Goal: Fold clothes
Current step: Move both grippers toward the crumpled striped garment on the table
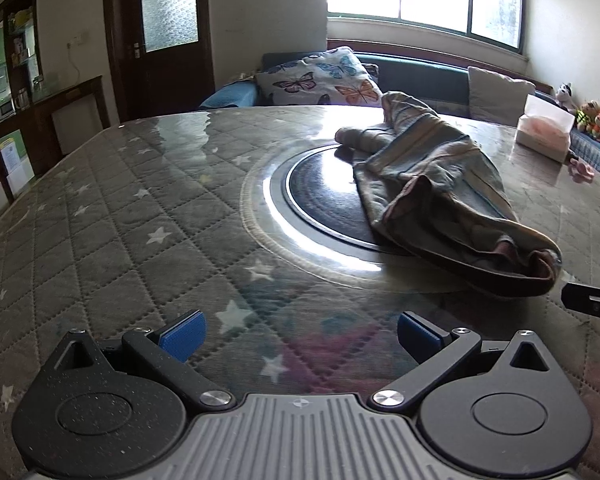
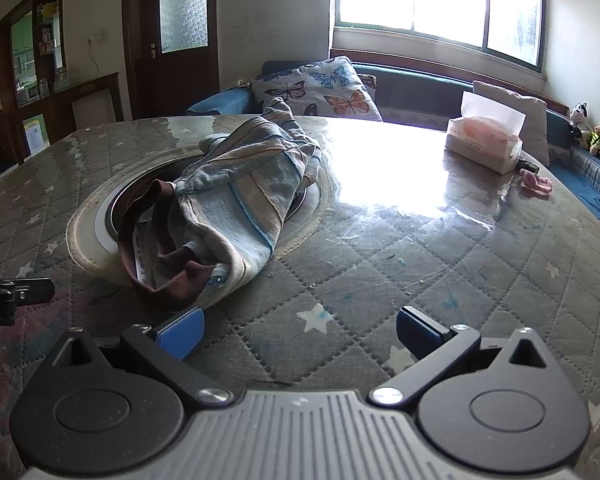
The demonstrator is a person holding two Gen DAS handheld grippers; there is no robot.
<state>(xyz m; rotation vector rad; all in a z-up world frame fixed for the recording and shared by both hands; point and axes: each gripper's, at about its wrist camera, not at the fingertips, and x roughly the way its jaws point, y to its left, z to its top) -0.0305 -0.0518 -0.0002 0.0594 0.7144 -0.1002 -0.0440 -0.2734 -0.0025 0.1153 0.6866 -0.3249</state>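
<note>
Quilted star-print counter [image 2: 380, 272] w/ glossy cover, window glare behind. Striped garment [image 2: 236, 196] lies crumpled partly over the round inset [image 1: 320, 192] mid-counter. Left tongs [image 1: 300, 334] & right tongs [image 2: 298, 332] both spread wide, holding nothing, hovering short of it. Looks light, soft, floppy; prob. best pinched at the brown ribbed hem [image 2: 168, 276], nearest edge.

A crumpled striped garment with a brown ribbed waistband [image 1: 432, 196] [image 2: 228, 208] lies on the round quilted star-patterned table under clear glass [image 1: 140, 216] [image 2: 420, 280], partly over the black circular inset at the table's middle [image 1: 320, 196]. A white tissue box [image 2: 486, 142] [image 1: 544, 134] stands far right of it. Behind the table, a butterfly-print cushion [image 1: 320, 76] [image 2: 320, 88] rests on the bench below the window. The left gripper [image 1: 300, 336] sits left of the garment, the right gripper [image 2: 300, 332] just before its waistband.
</note>
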